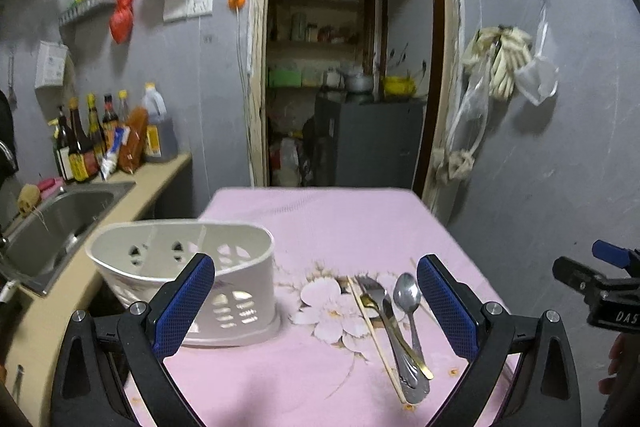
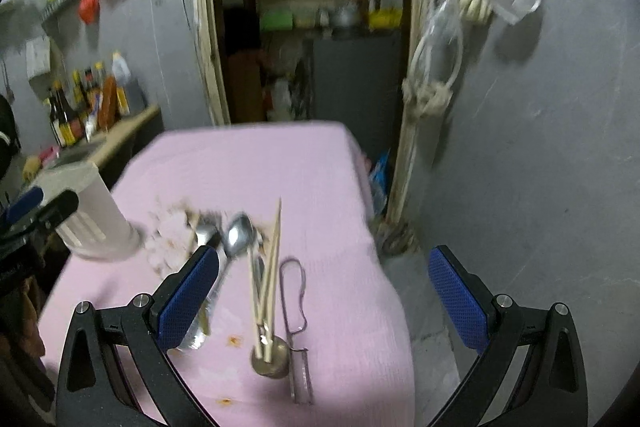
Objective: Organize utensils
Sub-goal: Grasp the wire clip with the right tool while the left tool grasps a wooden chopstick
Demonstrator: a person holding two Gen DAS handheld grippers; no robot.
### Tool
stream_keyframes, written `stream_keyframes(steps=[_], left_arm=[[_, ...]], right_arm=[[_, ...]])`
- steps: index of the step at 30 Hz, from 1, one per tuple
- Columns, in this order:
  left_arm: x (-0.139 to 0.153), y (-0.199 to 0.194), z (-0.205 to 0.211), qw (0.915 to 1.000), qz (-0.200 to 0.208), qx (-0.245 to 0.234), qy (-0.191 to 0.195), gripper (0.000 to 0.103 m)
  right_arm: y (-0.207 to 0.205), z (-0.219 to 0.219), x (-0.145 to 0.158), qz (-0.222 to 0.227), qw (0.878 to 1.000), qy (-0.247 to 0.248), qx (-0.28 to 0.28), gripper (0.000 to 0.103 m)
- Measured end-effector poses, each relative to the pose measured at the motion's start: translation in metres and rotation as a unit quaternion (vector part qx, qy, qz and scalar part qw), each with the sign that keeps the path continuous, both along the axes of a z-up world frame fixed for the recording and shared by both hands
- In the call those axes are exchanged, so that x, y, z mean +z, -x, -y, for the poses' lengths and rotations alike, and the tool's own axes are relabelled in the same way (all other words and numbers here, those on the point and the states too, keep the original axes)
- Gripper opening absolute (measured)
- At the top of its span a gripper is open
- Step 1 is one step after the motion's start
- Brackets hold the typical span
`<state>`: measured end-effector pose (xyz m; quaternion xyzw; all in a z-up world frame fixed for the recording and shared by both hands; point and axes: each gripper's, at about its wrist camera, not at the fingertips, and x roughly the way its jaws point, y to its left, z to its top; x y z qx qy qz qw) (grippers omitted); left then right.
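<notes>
Currently: left gripper [image 1: 316, 303] spread wide, empty, above pink tablecloth [image 1: 320, 223]. Right gripper [image 2: 324, 295] likewise spread, empty. Utensils lying loose near the cloth's right edge: steel spoon [image 1: 407, 297], fork [image 1: 374, 293], gold-handled piece [image 1: 400, 339], chopsticks [image 2: 269, 267], peeler [image 2: 294, 291]. White perforated caddy [image 1: 224, 267] upright at the left edge, empty as seen. Far half of cloth bare; sink [image 1: 60, 215] beside.

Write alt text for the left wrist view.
The left gripper hangs open and empty over a pink floral tablecloth. Ahead sit a white slotted utensil holder on the left and, to the right, a fork, a spoon and a chopstick lying loose.
</notes>
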<state>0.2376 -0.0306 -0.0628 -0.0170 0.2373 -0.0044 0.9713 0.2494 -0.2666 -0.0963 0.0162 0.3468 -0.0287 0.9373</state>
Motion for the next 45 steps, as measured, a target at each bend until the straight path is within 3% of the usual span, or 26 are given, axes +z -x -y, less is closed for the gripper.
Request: stream_keyframes(steps=[6,12,14,15,16,20,24,28,30,32,40,45], left_arm=[[-0.041,-0.038,0.011,0.9983,-0.057,0.008,0.003,0.102],[-0.075,-0.072,0.017,0.993,-0.117,0.001,0.016,0.102],[-0.082,-0.08,0.019,0.9913,-0.129,-0.001,0.023,0.101],[-0.085,-0.084,0.02,0.9906,-0.134,-0.003,0.027,0.1],[-0.088,-0.087,0.022,0.99,-0.138,-0.006,0.029,0.096],[-0.1,-0.098,0.03,0.987,-0.157,-0.019,0.029,0.085],[-0.109,-0.106,0.035,0.9848,-0.168,-0.024,0.038,0.077],[-0.118,-0.117,0.039,0.9791,-0.196,-0.035,0.042,0.055],[-0.119,-0.119,0.037,0.9776,-0.199,-0.042,0.056,0.05],[-0.121,-0.123,0.036,0.9756,-0.208,-0.04,0.057,0.039],[-0.123,-0.135,0.033,0.9674,-0.238,-0.036,0.078,0.028],[-0.123,-0.143,0.045,0.9642,-0.258,-0.043,0.042,0.025]], right_arm=[[-0.03,0.008,-0.051,-0.06,0.998,-0.025,-0.006,0.102],[-0.051,0.0,-0.083,-0.096,0.994,-0.043,0.014,0.101],[-0.055,0.0,-0.088,-0.1,0.994,-0.039,0.018,0.094],[-0.058,-0.002,-0.092,-0.105,0.994,-0.037,0.02,0.085],[-0.059,-0.003,-0.095,-0.11,0.993,-0.036,0.02,0.077],[-0.065,-0.006,-0.103,-0.12,0.992,-0.038,0.023,0.069],[-0.066,-0.007,-0.105,-0.112,0.993,-0.026,0.029,0.068],[-0.069,-0.004,-0.104,-0.112,0.993,-0.021,0.032,0.068],[-0.071,-0.005,-0.103,-0.115,0.993,-0.014,0.034,0.067],[-0.071,-0.006,-0.101,-0.117,0.993,-0.008,0.033,0.065],[-0.071,-0.015,-0.093,-0.119,0.992,0.019,0.035,0.045],[-0.075,-0.019,-0.091,-0.133,0.99,0.024,0.04,0.036]])
